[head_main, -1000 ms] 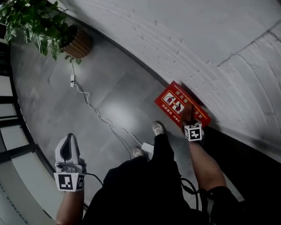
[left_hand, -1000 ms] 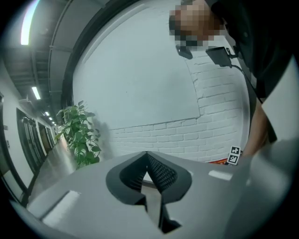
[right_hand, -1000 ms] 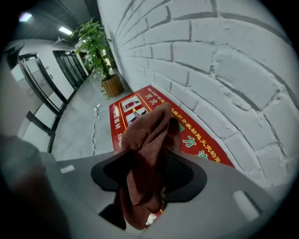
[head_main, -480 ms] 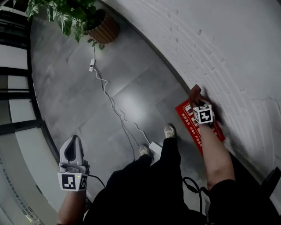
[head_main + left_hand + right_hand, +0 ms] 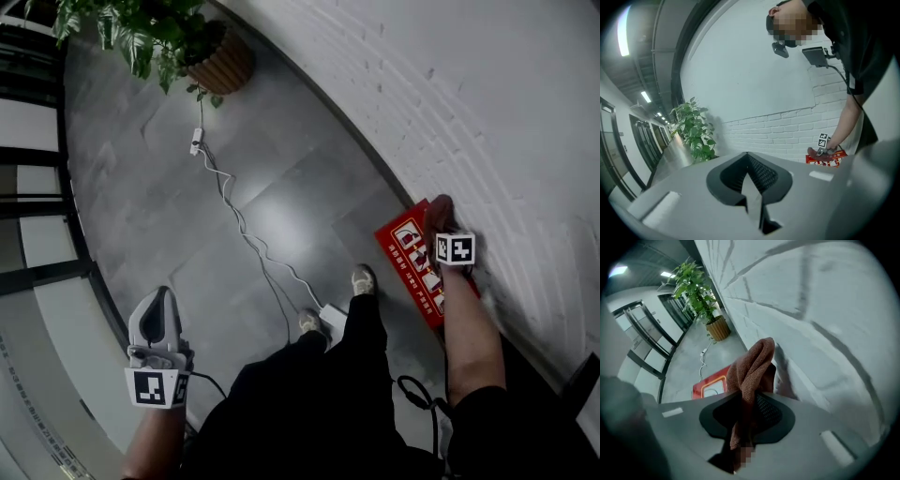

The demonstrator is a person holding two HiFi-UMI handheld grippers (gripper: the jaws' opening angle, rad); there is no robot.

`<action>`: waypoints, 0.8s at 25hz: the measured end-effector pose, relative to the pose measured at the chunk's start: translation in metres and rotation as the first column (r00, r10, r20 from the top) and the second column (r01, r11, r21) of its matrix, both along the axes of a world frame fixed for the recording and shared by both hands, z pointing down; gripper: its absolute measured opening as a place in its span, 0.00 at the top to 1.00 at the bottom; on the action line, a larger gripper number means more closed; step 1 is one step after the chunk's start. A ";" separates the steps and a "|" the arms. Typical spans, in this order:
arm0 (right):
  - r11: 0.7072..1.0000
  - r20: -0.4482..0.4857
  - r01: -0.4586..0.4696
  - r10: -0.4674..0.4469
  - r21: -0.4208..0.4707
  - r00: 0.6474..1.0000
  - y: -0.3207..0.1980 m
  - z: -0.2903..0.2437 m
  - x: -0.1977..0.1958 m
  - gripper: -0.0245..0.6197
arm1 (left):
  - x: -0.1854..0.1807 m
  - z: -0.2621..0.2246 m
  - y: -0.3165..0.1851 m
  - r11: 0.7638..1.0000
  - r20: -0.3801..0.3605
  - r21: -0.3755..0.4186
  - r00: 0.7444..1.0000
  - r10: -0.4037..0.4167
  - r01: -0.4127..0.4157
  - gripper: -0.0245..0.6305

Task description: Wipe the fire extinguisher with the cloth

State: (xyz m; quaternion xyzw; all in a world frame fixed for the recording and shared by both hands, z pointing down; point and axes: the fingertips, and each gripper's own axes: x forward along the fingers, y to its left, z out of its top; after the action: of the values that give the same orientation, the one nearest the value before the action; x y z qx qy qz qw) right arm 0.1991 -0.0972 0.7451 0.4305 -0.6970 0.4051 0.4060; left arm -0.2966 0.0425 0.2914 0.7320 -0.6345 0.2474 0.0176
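Note:
A red fire extinguisher box (image 5: pixel 411 264) with printed pictures stands on the floor against the white brick wall. My right gripper (image 5: pixel 438 214) points steeply down over its top edge. Its jaws are closing, with a brown cloth (image 5: pixel 439 204) pinched between them. In the right gripper view the cloth (image 5: pixel 752 369) bunches up out of the gripper (image 5: pixel 744 405), above the box (image 5: pixel 708 386). My left gripper (image 5: pixel 157 323) hangs far off at the lower left, shut and holding nothing. In the left gripper view its fingertips (image 5: pixel 752 186) meet, and the box (image 5: pixel 830 160) shows far away.
A potted plant (image 5: pixel 178 37) stands by the wall at the top. A white cable (image 5: pixel 234 217) runs across the grey floor to an adapter (image 5: pixel 334 317) by the person's shoes. A dark-framed glass partition (image 5: pixel 33 234) lines the left side. The wall (image 5: pixel 497 112) is close on the right.
My right gripper has moved sideways along the red box toward the wall, and the cloth now sits in its jaws. The head view swung. The left gripper has hardly shifted.

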 end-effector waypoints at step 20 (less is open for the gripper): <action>0.991 -0.022 -0.116 0.118 0.073 0.993 0.124 -0.047 0.080 0.85 | 0.043 0.009 -0.040 0.992 -0.105 0.066 0.988 0.115 -0.109 0.96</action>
State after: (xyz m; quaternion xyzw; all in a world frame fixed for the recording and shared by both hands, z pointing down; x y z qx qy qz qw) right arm 0.2792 0.0271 0.6979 0.4900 -0.6792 0.3973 0.3751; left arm -0.2535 0.0025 0.3003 0.7791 -0.5976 0.1886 0.0162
